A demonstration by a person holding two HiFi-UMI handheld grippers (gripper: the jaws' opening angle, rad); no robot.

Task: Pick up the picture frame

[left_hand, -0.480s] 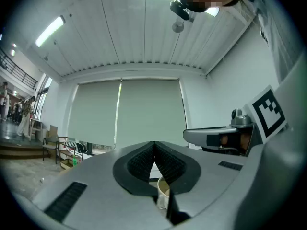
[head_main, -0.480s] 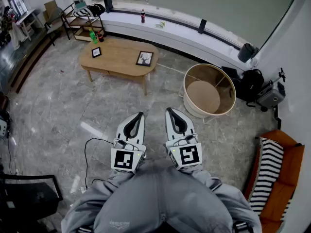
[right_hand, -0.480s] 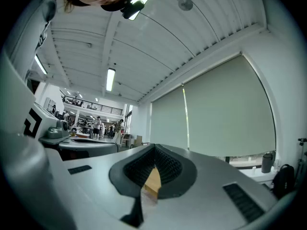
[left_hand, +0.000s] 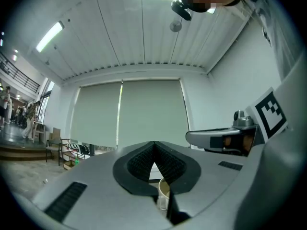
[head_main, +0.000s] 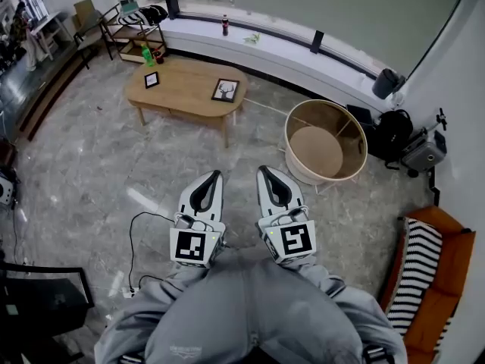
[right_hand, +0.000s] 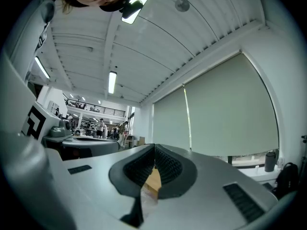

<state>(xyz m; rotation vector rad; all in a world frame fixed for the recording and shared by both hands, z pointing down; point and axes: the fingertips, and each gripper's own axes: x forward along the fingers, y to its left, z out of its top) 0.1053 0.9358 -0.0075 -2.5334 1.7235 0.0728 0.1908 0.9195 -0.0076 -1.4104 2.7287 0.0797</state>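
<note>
Across the room, on the low wooden bench point(head_main: 182, 101), the picture frame point(head_main: 226, 90) lies flat near the right-hand end, face up, with a dark border. A smaller frame point(head_main: 151, 80) sits toward the bench's left end, well apart from it; the task does not say which is meant, and I take it to be the larger.

Left tongs point(head_main: 217, 175) and right tongs point(head_main: 264, 171) are held level and side by side just ahead of the person's lap, well short of the bench. Both pairs are pressed fully together with nothing between the pads. Each gripper view looks over closed pads toward blinds and ceiling.

Assessment: no part of the task is done. The frame is untouched and open floor lies between it and the tongs. Left to do: close the distance, spread one pair, take an edge of the frame, lift it clear. A round drum table point(head_main: 326, 144) stands right of the direct path, and a cable point(head_main: 133, 241) trails on the floor at left.
</note>
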